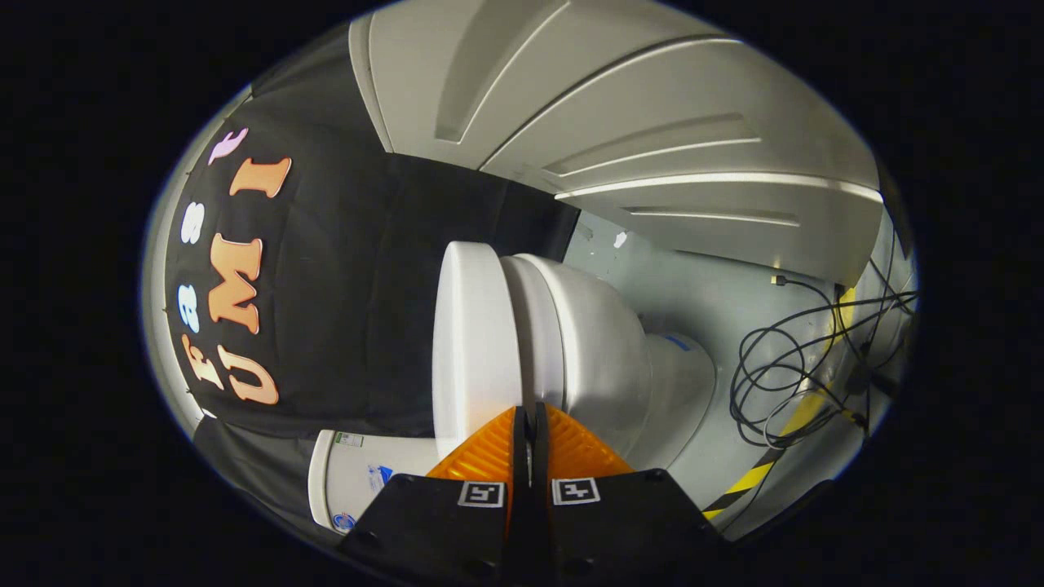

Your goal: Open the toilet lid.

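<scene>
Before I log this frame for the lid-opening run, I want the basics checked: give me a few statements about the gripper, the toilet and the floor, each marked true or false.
1. The gripper has its fingers closed together with nothing between them. True.
2. The toilet lid is down on the toilet bowl. True.
3. The gripper is clamped on the lid. False: the fingers are shut on each other, their tips just short of the seam between lid and bowl.
4. The floor by the toilet is bare. False: loose black cables lie coiled beside it.
5. A yellow-and-black striped tape runs along the floor. True.
</scene>
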### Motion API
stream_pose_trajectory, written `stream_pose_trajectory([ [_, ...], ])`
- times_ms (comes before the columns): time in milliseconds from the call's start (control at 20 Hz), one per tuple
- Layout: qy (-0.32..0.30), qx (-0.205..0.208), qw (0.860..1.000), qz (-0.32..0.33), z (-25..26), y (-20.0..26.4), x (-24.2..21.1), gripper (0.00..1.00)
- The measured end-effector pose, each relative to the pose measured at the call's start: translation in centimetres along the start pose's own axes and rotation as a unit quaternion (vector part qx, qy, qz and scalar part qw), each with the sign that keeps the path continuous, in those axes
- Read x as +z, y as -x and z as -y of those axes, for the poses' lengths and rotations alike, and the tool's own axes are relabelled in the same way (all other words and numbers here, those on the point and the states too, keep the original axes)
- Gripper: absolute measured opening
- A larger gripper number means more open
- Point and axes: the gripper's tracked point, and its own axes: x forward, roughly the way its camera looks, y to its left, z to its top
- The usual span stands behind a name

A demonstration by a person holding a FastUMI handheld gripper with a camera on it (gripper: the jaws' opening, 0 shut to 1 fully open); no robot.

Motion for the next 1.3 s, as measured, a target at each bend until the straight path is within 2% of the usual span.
stream_pose_trajectory([
  [400, 0.137, -0.008, 0.990, 0.044, -4.3, 0.6, 0.8, 0.08],
  [650, 0.187, -0.028, 0.980, 0.065, -7.1, 0.6, 1.3, 0.08],
  [1000, 0.326, -0.032, 0.939, 0.106, -13.0, 2.2, 0.1, 0.08],
  [1150, 0.362, -0.044, 0.923, 0.124, -14.4, 2.5, -0.4, 0.08],
  [1250, 0.371, -0.047, 0.918, 0.130, -15.6, 2.8, -1.0, 0.07],
  [1300, 0.388, -0.046, 0.911, 0.132, -16.4, 3.3, -1.5, 0.08],
])
